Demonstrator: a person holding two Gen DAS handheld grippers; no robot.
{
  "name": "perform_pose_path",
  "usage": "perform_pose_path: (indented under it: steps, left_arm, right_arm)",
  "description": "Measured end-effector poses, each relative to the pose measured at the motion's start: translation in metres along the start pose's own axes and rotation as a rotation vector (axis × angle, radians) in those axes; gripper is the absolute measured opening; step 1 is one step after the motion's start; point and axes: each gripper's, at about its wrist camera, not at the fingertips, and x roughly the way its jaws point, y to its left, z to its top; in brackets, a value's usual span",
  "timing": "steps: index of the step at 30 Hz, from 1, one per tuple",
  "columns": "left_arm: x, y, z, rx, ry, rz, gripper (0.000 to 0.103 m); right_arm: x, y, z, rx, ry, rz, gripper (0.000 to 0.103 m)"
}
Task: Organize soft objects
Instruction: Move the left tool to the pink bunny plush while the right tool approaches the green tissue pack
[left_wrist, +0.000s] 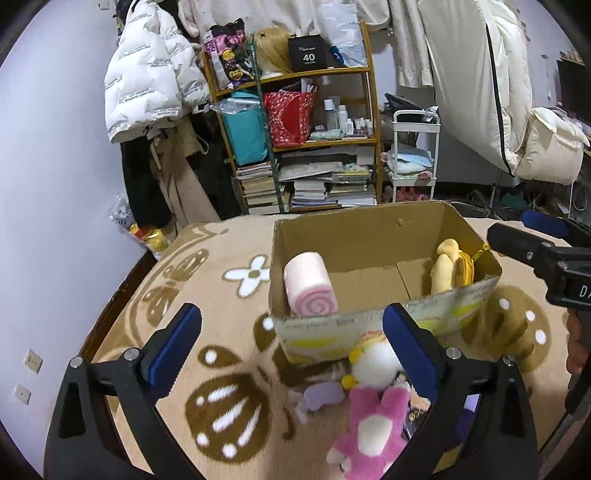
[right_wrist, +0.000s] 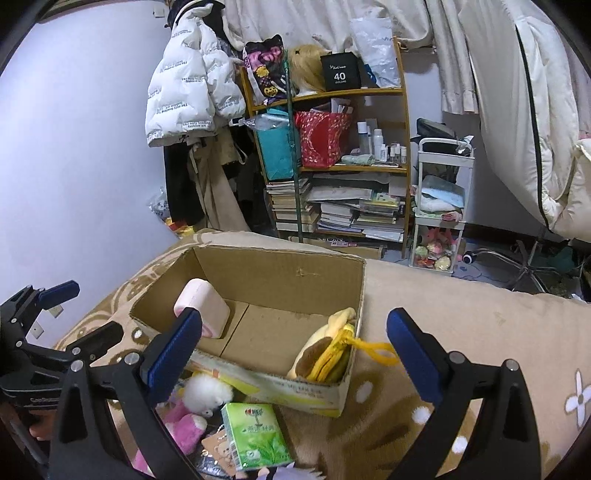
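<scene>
Pink swirl-roll plush (left_wrist: 309, 286) lies in cardboard box (left_wrist: 354, 236), swirl end toward camera; left gripper (left_wrist: 291, 347) and right gripper (right_wrist: 295, 350) both wide open, empty.

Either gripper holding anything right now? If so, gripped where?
Nothing held. The left gripper and the right gripper are both open with no object between the pads. The pink roll plush and the yellow plush pouch sit in the cardboard box.

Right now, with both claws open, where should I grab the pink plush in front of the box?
Probably take the pink plush across its torso, just below the ears. It lies flat on the blanket, lengthwise away from the cardboard box. Bring the left claw down from above, fingers either side.
</scene>
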Motion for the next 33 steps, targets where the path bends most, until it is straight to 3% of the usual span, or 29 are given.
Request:
perform_pose_path:
  steps: [12, 19, 29, 33]
  left_arm:
    - [-0.045, 0.009, -0.018, -0.045, 0.025, 0.008, 0.098]
    - [-0.064, 0.011, -0.03, -0.055, 0.037, 0.014, 0.098]
    - [-0.056, 0.009, -0.041, -0.036, 0.089, 0.007, 0.098]
    - [-0.045, 0.008, -0.042, -0.04, 0.119, -0.014, 0.098]
  right_arm:
    - [-0.049, 0.008, -0.008, 0.017, -0.046, 0.0, 0.103]
    - [-0.067, 0.014, -0.015, 0.033, -0.038, 0.051, 0.103]
    - [-0.076, 0.02, -0.023, 0.02, -0.031, 0.065, 0.103]
    - [-0.07, 0.021, -0.029, 0.005, 0.0, 0.068, 0.096]
